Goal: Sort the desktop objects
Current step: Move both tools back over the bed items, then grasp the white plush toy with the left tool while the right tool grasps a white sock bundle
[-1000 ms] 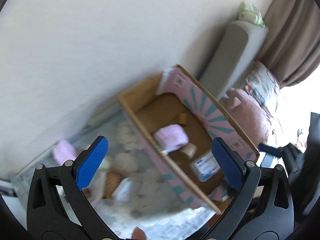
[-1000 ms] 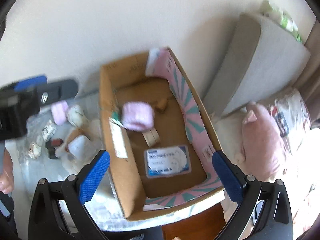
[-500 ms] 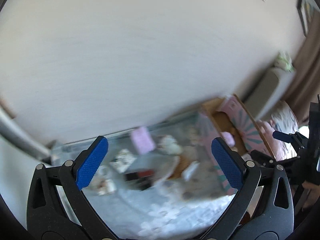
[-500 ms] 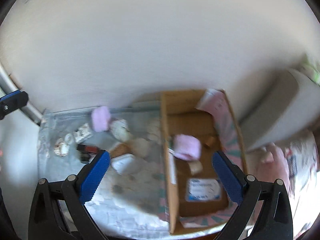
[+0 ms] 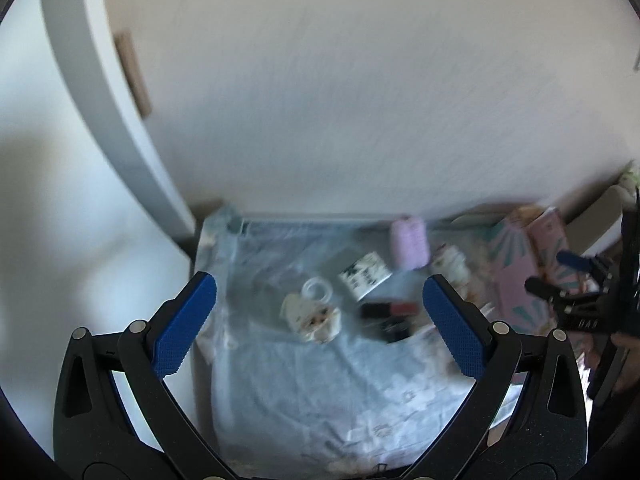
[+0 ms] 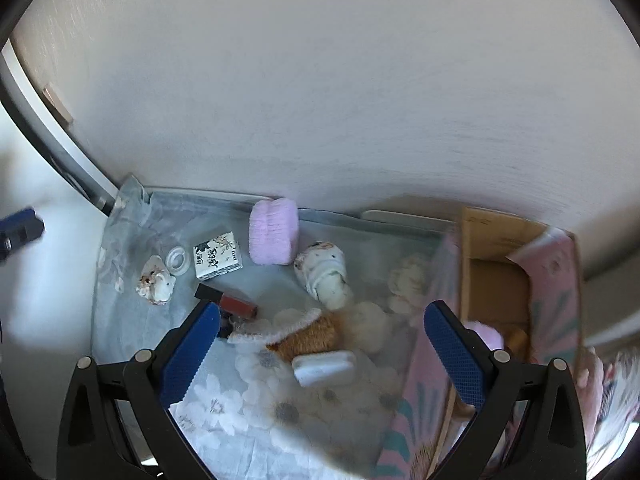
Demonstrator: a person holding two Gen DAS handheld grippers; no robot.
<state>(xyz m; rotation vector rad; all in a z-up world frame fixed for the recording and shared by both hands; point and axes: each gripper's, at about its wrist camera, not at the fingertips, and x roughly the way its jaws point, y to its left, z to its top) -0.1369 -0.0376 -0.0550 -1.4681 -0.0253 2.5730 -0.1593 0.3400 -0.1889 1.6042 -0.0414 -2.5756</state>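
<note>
Wrist views show left claw (image 5: 320, 326) and right claw (image 6: 322, 354) spread wide, empty.

Box (image 6: 500, 280) partly cut off by right edge, its inside mostly hidden, left view all blurry, dark thing (image 5: 394, 330) unclear

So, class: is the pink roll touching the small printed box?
Apart. The right wrist view shows a strip of cloth between the pink roll and the printed box.
</note>
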